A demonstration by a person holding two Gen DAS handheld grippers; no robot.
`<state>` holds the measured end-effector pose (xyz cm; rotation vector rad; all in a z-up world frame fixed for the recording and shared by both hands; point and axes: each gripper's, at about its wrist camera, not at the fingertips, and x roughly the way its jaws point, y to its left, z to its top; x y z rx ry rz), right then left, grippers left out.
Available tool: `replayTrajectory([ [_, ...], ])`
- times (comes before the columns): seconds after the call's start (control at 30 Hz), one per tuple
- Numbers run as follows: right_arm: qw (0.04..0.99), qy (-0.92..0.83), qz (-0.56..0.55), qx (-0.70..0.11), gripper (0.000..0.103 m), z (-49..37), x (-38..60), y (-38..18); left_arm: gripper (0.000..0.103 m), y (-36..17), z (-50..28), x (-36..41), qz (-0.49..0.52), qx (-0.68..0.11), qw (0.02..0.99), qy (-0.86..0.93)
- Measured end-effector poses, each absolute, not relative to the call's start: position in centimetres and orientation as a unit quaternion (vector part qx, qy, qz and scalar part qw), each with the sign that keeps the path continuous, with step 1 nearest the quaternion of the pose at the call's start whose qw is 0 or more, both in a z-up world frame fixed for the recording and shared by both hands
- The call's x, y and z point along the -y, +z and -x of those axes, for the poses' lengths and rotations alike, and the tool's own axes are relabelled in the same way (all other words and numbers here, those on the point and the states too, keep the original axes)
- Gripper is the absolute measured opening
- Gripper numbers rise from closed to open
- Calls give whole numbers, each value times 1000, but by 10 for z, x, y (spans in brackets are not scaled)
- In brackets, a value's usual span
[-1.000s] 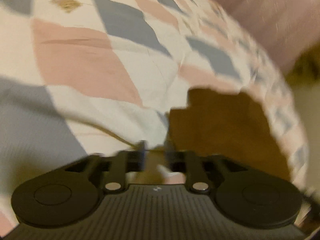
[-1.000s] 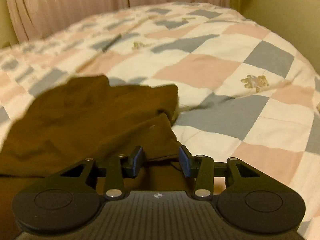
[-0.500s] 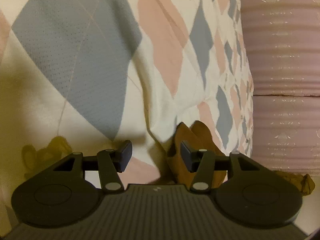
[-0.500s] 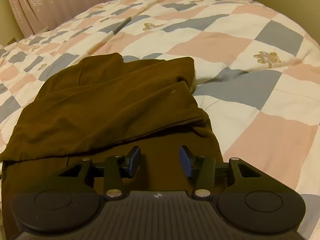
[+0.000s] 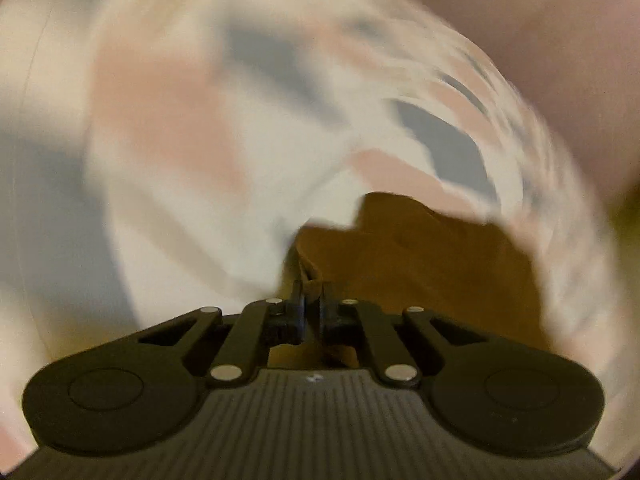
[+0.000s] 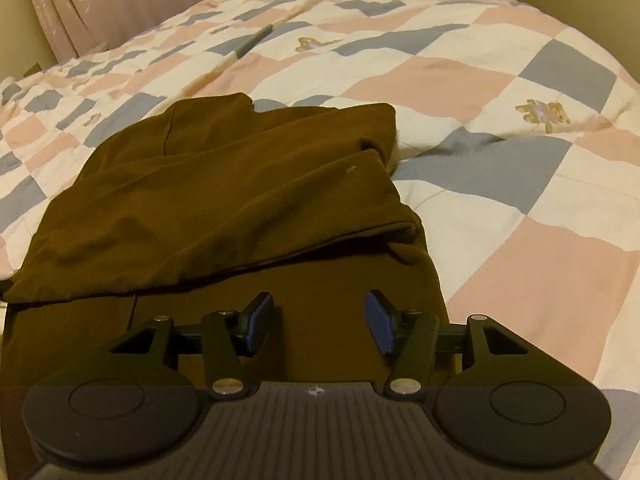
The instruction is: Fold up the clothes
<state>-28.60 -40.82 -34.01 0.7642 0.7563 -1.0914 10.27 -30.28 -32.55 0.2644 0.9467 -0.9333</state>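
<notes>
Only left tongs (image 5: 311, 312) pinching brown garment (image 5: 432, 264), right tongs (image 6: 316, 326) spread above it

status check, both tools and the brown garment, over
Left tool shut on brown garment. Right tool open above it. Garment part-folded on quilt. Nothing obstructing.

One brown garment (image 6: 224, 200), one checkered quilt (image 6: 500, 184), one pink curtain (image 6: 120, 4), two hand-held grippers.

Your left gripper (image 5: 311, 308) pinches an edge of the brown garment (image 5: 432, 264) over the blurred checked quilt (image 5: 192, 128).
</notes>
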Motion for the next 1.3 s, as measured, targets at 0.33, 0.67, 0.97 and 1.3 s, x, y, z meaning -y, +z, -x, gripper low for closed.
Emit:
replayTrajectory([
  [0.33, 725, -479, -367, -333, 54, 299, 413, -339, 17, -372, 54, 329, -493, -114, 642, -576],
  [0.67, 780, -449, -343, -271, 50, 297, 427, -312, 18, -312, -34, 331, -240, -340, 640, -646],
  [0.97, 799, -331, -328, -380, 40, 271, 488, -335, 16, -323, -58, 372, -255, -384, 628, -627],
  [1.3, 812, -260, -432, -295, 40, 244, 651, -323, 24, -324, -130, 520, -200, -484, 536, -663],
])
